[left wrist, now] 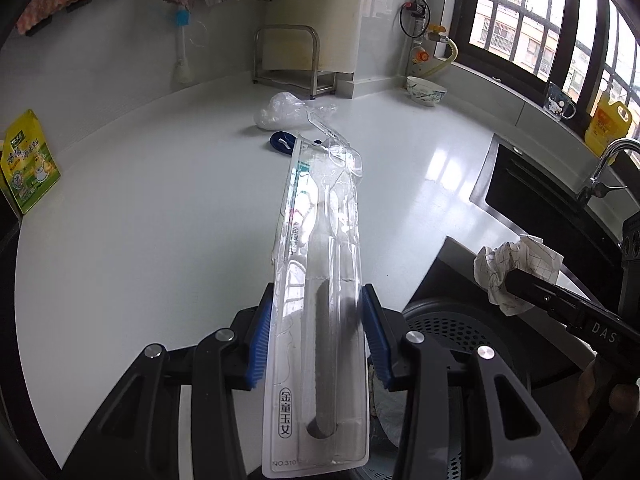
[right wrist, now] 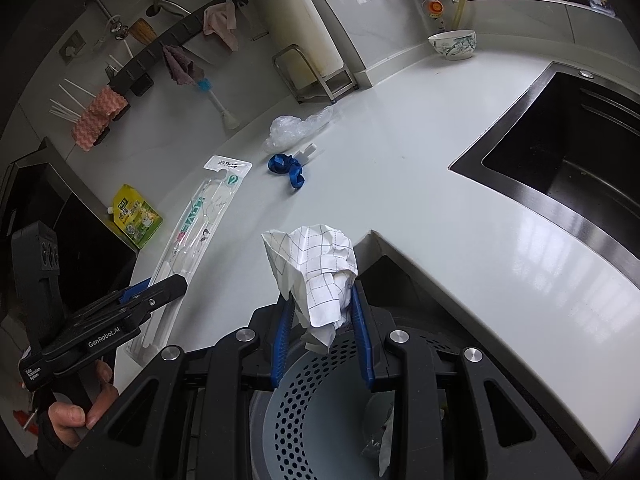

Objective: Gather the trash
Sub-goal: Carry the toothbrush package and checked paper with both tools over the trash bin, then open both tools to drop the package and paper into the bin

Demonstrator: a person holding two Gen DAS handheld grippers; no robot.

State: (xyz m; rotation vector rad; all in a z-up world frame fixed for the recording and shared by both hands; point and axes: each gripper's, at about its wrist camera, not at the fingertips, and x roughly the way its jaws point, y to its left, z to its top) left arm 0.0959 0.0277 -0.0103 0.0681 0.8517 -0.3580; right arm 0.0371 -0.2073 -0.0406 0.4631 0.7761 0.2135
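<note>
My left gripper [left wrist: 318, 300] is shut on the near end of a long clear toothbrush blister pack [left wrist: 320, 216], its blue pads pressing both sides. The pack reaches forward over the white counter [left wrist: 160, 220]. In the right wrist view the same pack [right wrist: 196, 216] juts from the left gripper [right wrist: 160, 288], which a hand holds. My right gripper [right wrist: 322, 300] is shut on a crumpled checked paper [right wrist: 316, 268], above the perforated grey bin [right wrist: 304, 396]. The left wrist view shows this paper [left wrist: 516, 268] to the right, over the bin [left wrist: 452, 328].
A crumpled clear plastic bag [right wrist: 288, 130] and a blue strap [right wrist: 290, 168] lie further back on the counter. A yellow pouch [left wrist: 28, 164] stands at the left edge. A bowl [right wrist: 454, 44] sits by the far wall, and a dark sink [right wrist: 560, 160] is on the right.
</note>
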